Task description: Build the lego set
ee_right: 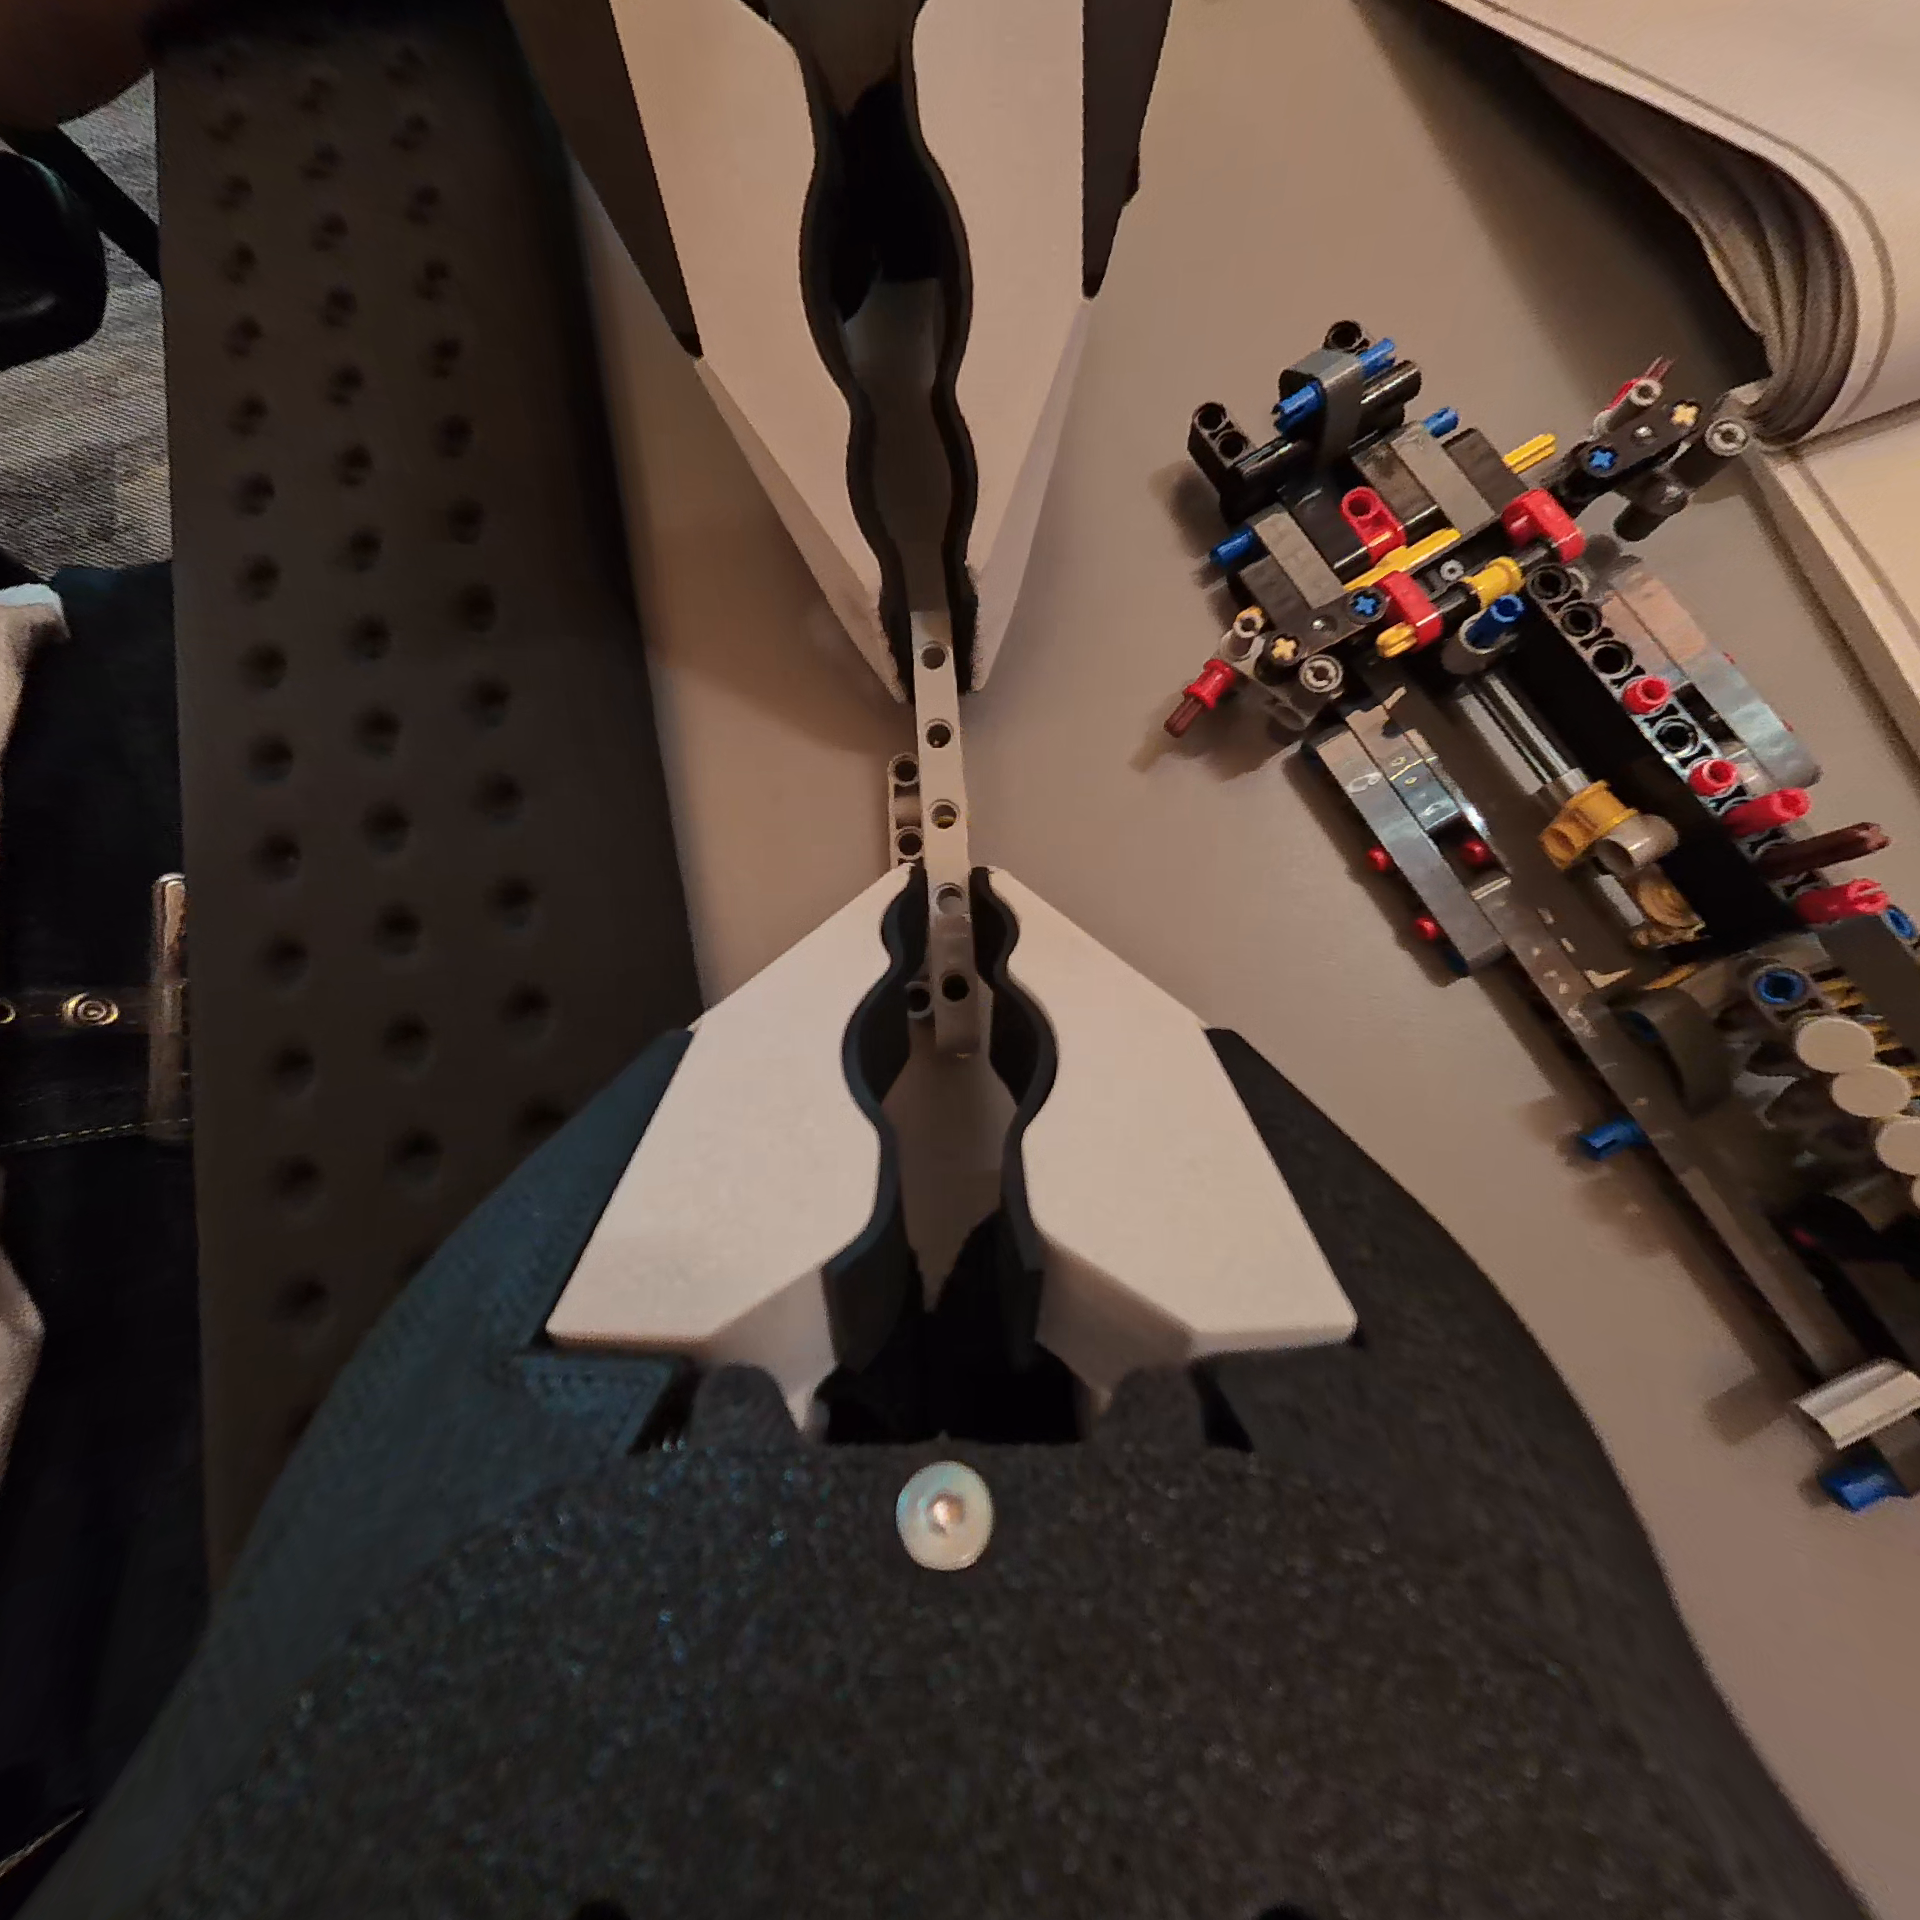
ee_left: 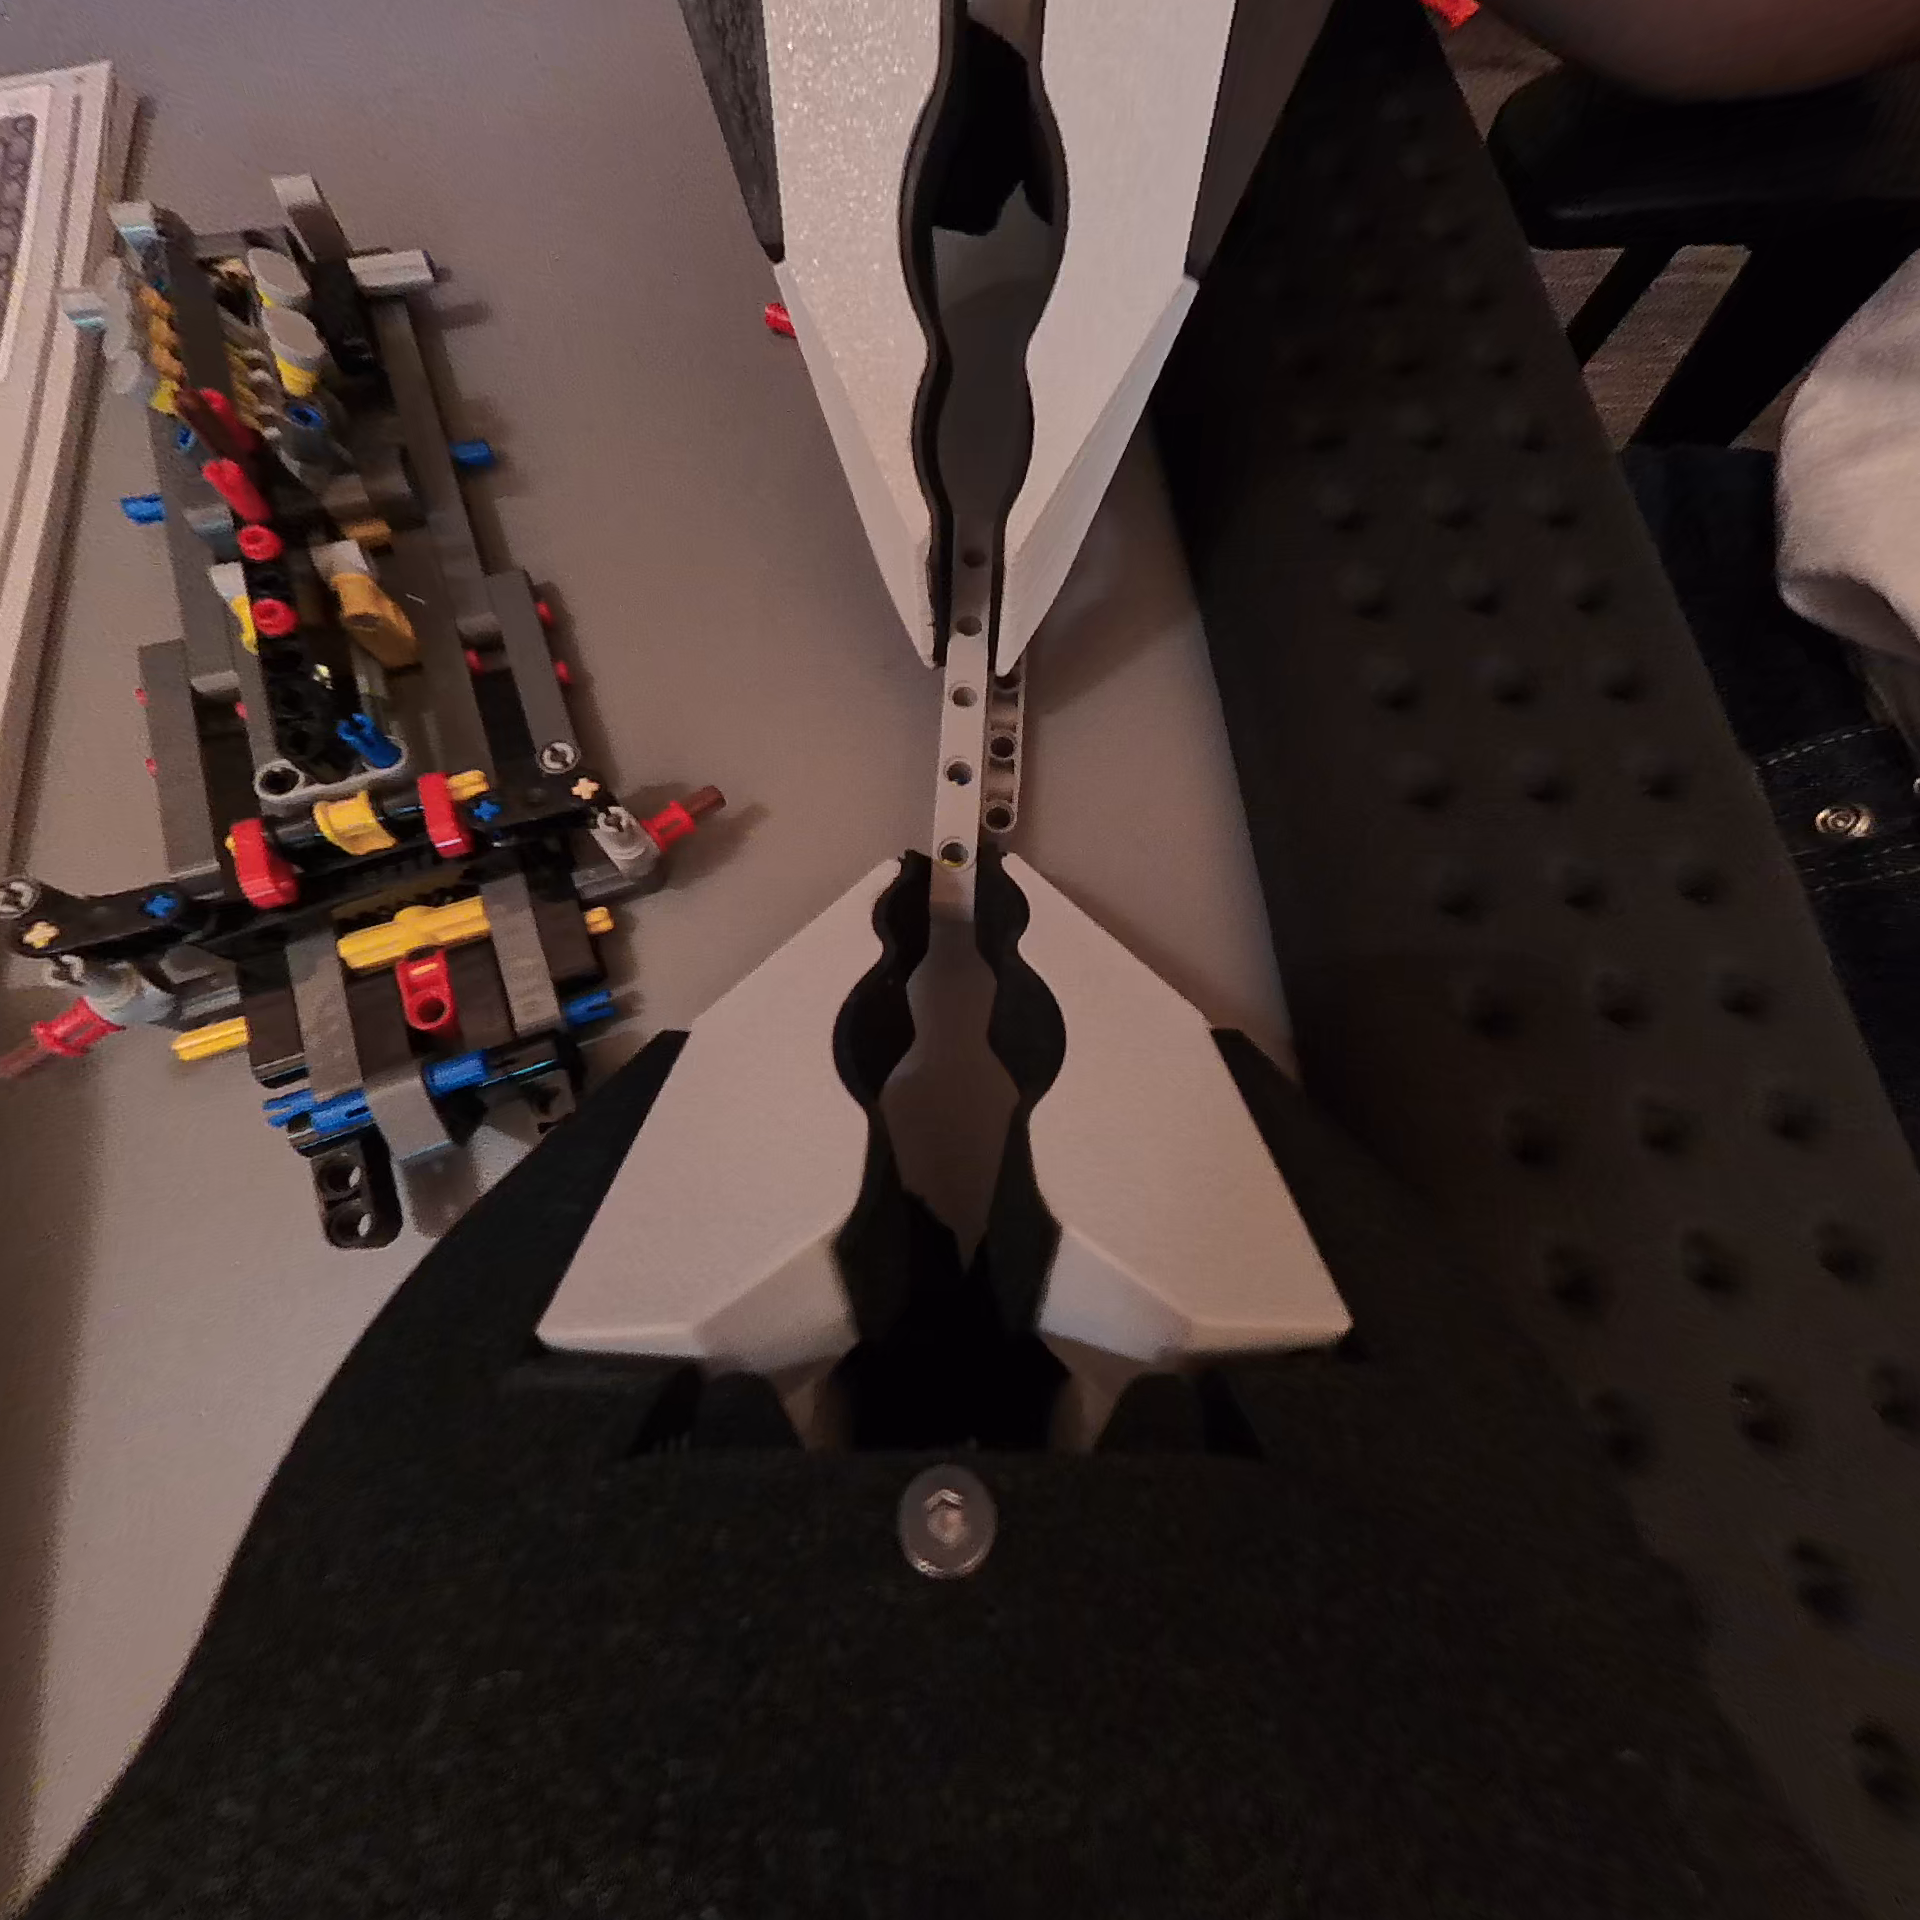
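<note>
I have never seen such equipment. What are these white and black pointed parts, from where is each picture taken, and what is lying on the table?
There is no robot here. A person holds two hand-held grippers, each with a camera looking forward along its two fingers. One picture comes from the left gripper, the other from the right gripper, so each view also shows the opposite gripper facing it at the top.

Both grippers are closed on the same light grey beam with round holes, one at each end; a shorter grey piece sits beside it.

On the grey table lies a half-built lego model in black, grey, red, yellow and blue. An open booklet lies beyond it.
</note>
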A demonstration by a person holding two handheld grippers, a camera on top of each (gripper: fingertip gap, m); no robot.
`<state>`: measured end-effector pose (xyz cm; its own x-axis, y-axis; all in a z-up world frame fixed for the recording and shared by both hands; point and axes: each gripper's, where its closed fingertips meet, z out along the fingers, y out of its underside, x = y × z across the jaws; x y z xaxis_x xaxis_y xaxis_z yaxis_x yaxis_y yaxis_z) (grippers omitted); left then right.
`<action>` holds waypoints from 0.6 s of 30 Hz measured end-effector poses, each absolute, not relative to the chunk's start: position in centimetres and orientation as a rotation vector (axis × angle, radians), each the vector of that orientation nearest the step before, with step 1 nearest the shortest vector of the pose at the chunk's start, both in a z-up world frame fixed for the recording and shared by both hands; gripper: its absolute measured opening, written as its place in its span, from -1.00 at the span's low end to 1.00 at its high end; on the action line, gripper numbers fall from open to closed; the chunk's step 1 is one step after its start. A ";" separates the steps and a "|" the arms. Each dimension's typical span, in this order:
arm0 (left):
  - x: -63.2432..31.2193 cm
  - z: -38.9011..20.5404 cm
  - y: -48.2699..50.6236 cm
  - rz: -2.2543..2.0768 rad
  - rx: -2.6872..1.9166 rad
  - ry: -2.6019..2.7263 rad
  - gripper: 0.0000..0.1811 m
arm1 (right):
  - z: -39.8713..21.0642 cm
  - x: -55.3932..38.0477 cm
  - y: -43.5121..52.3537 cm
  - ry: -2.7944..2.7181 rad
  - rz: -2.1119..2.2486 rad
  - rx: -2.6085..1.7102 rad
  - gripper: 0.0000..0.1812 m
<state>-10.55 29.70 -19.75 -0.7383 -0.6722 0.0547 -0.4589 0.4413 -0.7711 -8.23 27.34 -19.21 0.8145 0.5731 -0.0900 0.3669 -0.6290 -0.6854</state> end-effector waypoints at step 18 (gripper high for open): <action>-10.8 -20.1 29.3 -1.114 -0.926 2.469 -0.92 | -18.4 -7.1 26.0 -0.719 0.448 -2.280 -0.71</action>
<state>-10.77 29.32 -20.14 -0.7561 -0.6544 0.0093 -0.4399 0.4976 -0.7476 -7.10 25.96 -18.43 0.7867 0.6071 -0.1117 0.3671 -0.6056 -0.7061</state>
